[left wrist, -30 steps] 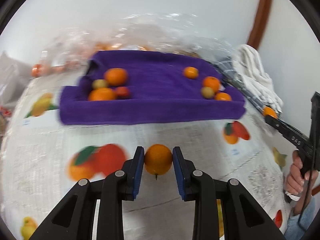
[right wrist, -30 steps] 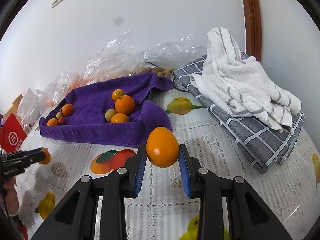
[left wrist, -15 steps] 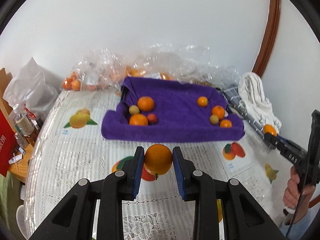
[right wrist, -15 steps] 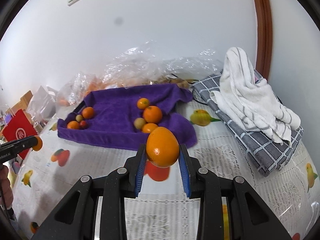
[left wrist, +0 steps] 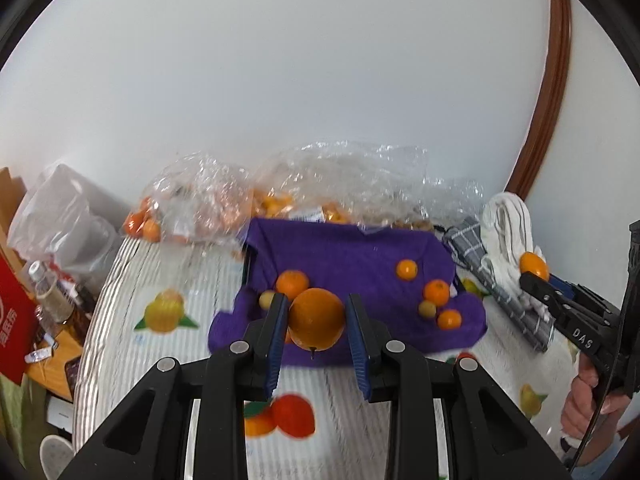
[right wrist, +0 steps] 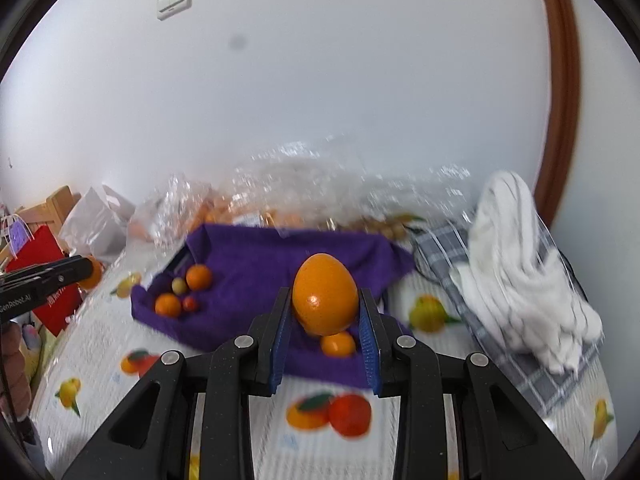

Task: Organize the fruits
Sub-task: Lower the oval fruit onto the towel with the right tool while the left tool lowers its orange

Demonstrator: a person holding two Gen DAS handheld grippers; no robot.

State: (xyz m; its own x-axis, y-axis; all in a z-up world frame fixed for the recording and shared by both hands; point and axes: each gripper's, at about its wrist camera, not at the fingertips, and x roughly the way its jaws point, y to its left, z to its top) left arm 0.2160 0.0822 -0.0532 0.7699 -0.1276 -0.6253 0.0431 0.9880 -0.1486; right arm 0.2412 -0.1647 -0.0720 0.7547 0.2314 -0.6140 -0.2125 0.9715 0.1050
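Observation:
My left gripper (left wrist: 316,322) is shut on a round orange (left wrist: 317,319), held well above the table in front of the purple towel (left wrist: 344,256). My right gripper (right wrist: 325,312) is shut on a larger, egg-shaped orange (right wrist: 325,298), also lifted high. It shows at the right of the left wrist view as right gripper (left wrist: 534,270). On the purple towel (right wrist: 256,264) lie two small groups of oranges and smaller fruits: one at its left (left wrist: 293,283) and one at its right (left wrist: 437,293). In the right wrist view one orange (right wrist: 338,344) lies just below my jaws.
Clear plastic bags of fruit (left wrist: 208,208) sit behind the towel by the wall. A white towel (right wrist: 520,264) lies on a grey checked cloth (right wrist: 540,380) at the right. A red bag (right wrist: 40,272) and bottles (left wrist: 44,296) stand off the table's left edge. A fruit-print tablecloth (left wrist: 168,312) covers the table.
Both grippers have risen with their oranges; the table and purple towel now look smaller and farther below. Each grip stays the same.

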